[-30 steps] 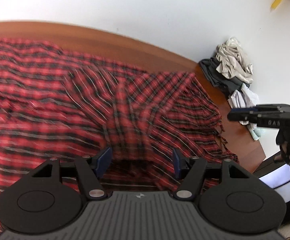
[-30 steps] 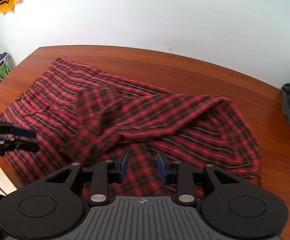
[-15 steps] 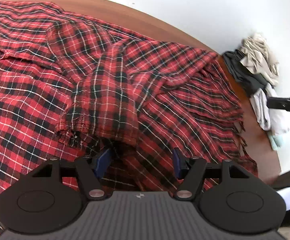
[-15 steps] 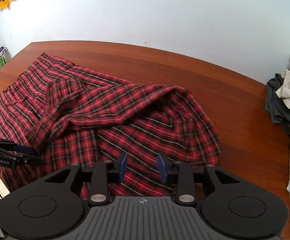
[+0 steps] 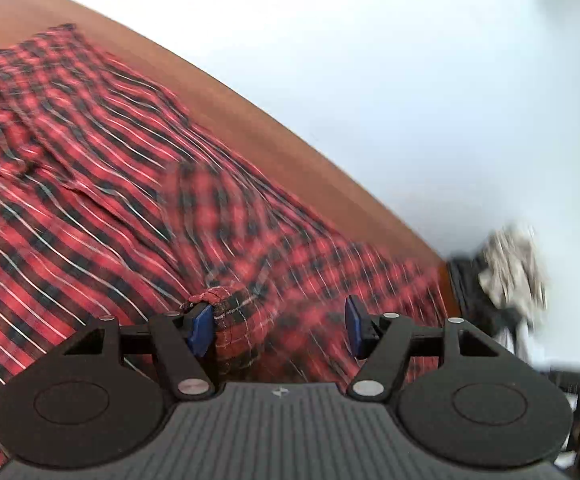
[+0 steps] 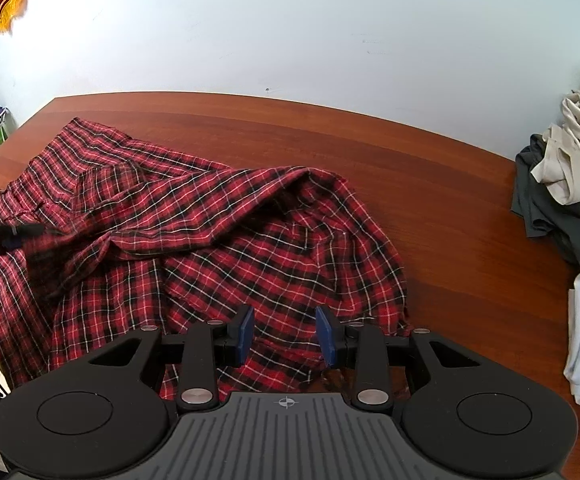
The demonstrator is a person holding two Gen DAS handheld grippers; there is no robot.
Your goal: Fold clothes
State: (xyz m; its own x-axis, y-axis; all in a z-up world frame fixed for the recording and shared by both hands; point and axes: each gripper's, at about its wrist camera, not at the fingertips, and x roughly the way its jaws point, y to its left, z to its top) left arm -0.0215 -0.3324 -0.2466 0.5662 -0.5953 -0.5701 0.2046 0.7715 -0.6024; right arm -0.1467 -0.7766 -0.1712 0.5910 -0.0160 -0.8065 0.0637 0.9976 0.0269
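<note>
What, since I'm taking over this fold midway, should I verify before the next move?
1. Left gripper open: ok, jaws wide apart.
2. Left gripper gripping cloth: not ok; a bunched fold only rests against one pad.
3. Right gripper open above the plaid shirt: ok.
4. Shirt lying flat: not ok, rumpled with raised ridges.
5. Clothes pile apart from the shirt: ok, bare table lies between.
6. Left view sharp: not ok, blurred.
</note>
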